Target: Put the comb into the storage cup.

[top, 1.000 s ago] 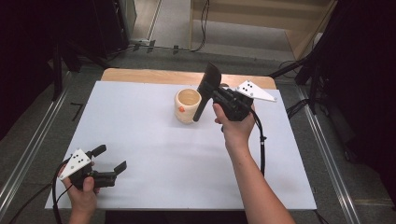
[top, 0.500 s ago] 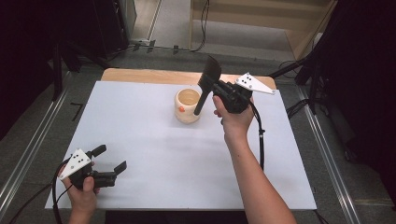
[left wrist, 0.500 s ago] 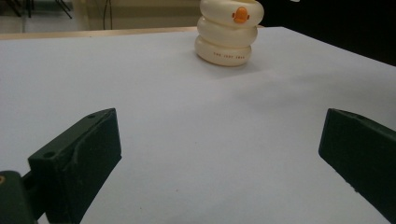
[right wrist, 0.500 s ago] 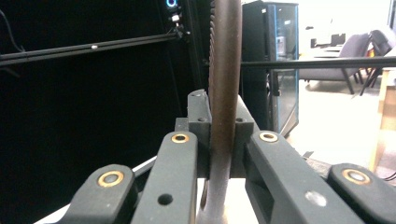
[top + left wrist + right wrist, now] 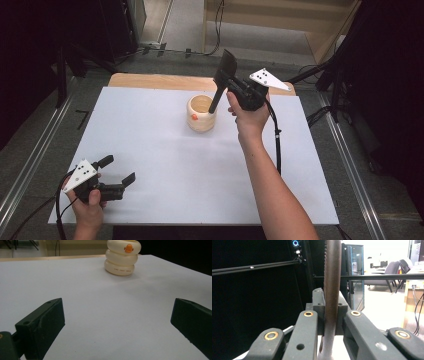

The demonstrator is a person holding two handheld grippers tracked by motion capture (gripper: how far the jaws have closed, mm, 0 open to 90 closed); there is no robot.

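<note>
Spatula entering the cup, upper centre.
Right claw (image 5: 231,86) clamps the spatula (image 5: 223,75), tip in cup (image 5: 201,114); next, probably release. Left claw (image 5: 119,171) gapes, empty.

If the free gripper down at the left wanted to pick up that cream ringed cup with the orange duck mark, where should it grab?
Probably around the waist of the cream ringed cup, level with the table, from the left gripper side. The cup stands upright, its stacked rings leave grooves for the open jaws to seat in, and the dark spatula held by the right gripper blocks the top.
</note>
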